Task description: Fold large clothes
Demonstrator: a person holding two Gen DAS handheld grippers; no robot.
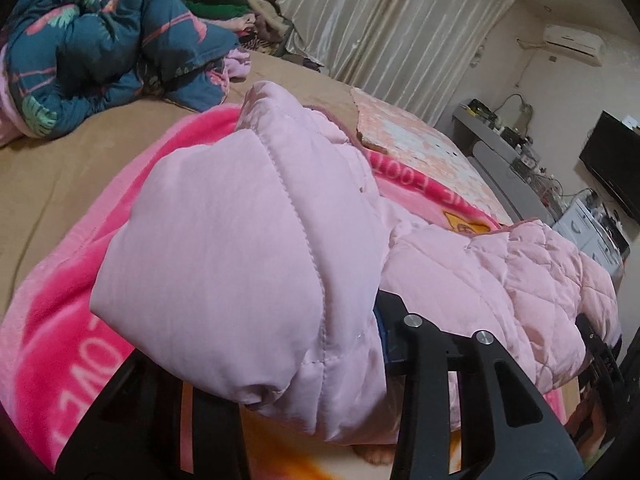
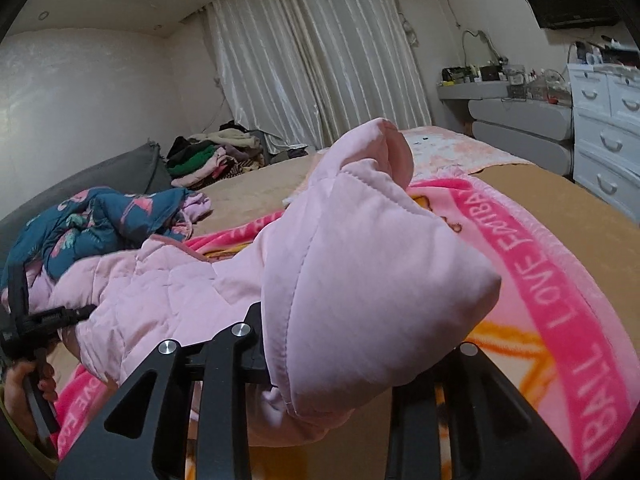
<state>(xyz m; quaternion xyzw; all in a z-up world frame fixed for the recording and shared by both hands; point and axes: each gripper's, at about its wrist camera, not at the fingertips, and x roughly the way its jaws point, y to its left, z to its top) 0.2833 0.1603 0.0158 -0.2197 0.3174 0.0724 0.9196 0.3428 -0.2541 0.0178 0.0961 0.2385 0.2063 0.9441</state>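
A pale pink quilted jacket [image 1: 520, 264] lies across a bright pink printed blanket [image 1: 56, 320] on the bed. My left gripper [image 1: 320, 360] is shut on one padded jacket sleeve [image 1: 224, 248] and holds it lifted, so the cloth hides the fingertips. My right gripper [image 2: 332, 360] is shut on the other sleeve [image 2: 368, 280], also lifted. The jacket body [image 2: 160, 292] spreads between them. The left gripper also shows at the left edge of the right wrist view [image 2: 44, 320], at the jacket's far side.
A crumpled blue flamingo-print quilt [image 1: 100, 48] lies at the bed's far end, with a pile of clothes [image 2: 212, 156] behind it. The tan bed sheet [image 1: 60, 152] surrounds the blanket. Curtains [image 2: 320, 60], a grey desk [image 2: 520, 120] and white drawers [image 2: 608, 132] stand beyond the bed.
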